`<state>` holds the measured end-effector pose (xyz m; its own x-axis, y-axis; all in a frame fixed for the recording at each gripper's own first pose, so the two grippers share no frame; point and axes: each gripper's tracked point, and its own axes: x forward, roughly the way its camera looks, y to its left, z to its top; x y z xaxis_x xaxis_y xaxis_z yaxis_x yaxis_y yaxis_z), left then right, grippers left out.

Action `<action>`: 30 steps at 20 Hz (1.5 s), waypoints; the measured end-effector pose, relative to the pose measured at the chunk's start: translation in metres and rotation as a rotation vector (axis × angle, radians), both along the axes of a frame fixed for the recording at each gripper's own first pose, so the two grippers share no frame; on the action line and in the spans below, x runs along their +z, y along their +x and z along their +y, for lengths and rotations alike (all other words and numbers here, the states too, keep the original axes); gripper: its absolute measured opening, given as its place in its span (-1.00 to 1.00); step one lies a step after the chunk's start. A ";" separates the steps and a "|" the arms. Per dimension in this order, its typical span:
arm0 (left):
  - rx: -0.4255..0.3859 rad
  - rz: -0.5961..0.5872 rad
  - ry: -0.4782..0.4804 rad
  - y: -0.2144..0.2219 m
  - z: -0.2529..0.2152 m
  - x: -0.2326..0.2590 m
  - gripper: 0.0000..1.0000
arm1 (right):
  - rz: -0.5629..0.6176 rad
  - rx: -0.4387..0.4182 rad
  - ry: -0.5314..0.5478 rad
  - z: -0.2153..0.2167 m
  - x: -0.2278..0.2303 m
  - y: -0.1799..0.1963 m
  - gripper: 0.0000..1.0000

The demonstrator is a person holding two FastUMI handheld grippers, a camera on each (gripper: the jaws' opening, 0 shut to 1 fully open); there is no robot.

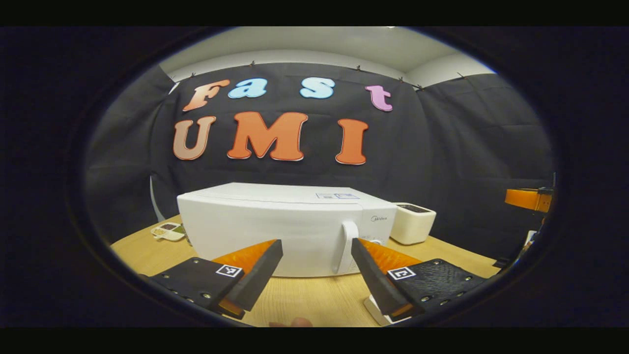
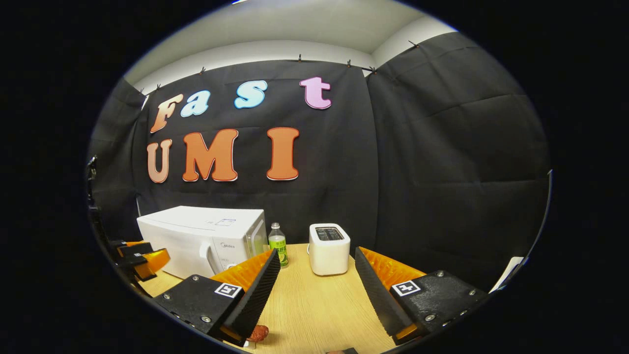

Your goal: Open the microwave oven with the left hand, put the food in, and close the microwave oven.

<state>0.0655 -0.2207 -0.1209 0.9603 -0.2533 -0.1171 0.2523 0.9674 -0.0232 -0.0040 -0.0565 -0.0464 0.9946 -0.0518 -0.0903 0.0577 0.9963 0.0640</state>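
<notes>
The white microwave (image 1: 275, 228) stands on the wooden table with its door closed and its white handle (image 1: 350, 246) on the right side of the door. My left gripper (image 1: 316, 243) is open just in front of the door, the handle close to its right finger, nothing between the fingers. In the right gripper view the microwave (image 2: 201, 241) is at the left, with the left gripper (image 2: 142, 258) before it. My right gripper (image 2: 317, 255) is open over the table. A reddish-brown piece of food (image 2: 258, 333) peeks out under its left finger, mostly hidden.
A white toaster (image 2: 329, 248) stands right of the microwave, with a green-labelled bottle (image 2: 277, 243) between them. A small white dish (image 1: 168, 230) lies left of the microwave. Something white (image 1: 377, 309) sits on the table under the left gripper's right finger.
</notes>
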 end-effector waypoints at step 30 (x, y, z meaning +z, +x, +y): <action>-0.086 0.031 0.023 0.057 -0.070 -0.074 -0.84 | 0.112 -0.038 0.023 -0.040 -0.059 -0.004 0.91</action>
<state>0.1226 -0.2906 -0.1954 0.9311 -0.3311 -0.1528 0.3336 0.9427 -0.0098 -0.0085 -0.0964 -0.1052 0.9754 -0.0859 -0.2028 0.1035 0.9916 0.0779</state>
